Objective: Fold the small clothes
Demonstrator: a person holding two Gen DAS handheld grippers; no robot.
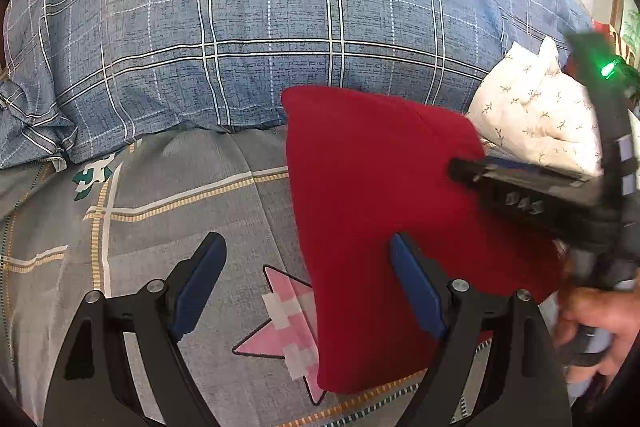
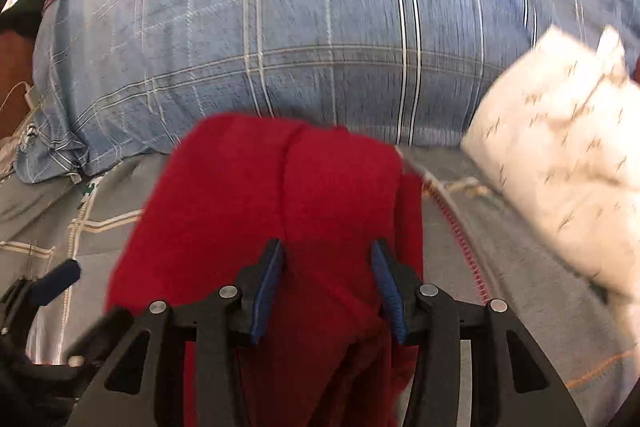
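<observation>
A folded red garment [image 1: 384,211] lies on the grey patterned bedsheet [image 1: 172,211]. My left gripper [image 1: 308,267] is open above its left edge, one finger over the sheet, the other over the red cloth. My right gripper [image 2: 328,287] is open just above the red garment [image 2: 260,203], fingers apart with cloth between and under them. It also shows in the left wrist view [image 1: 464,169] coming in from the right over the garment. The left gripper's blue finger [image 2: 56,281] shows at the far left of the right wrist view.
A large blue plaid pillow [image 1: 256,19] lies along the back. A folded white printed cloth [image 1: 536,115] sits at the right, behind the red garment. A pink star print [image 1: 280,327] marks the sheet.
</observation>
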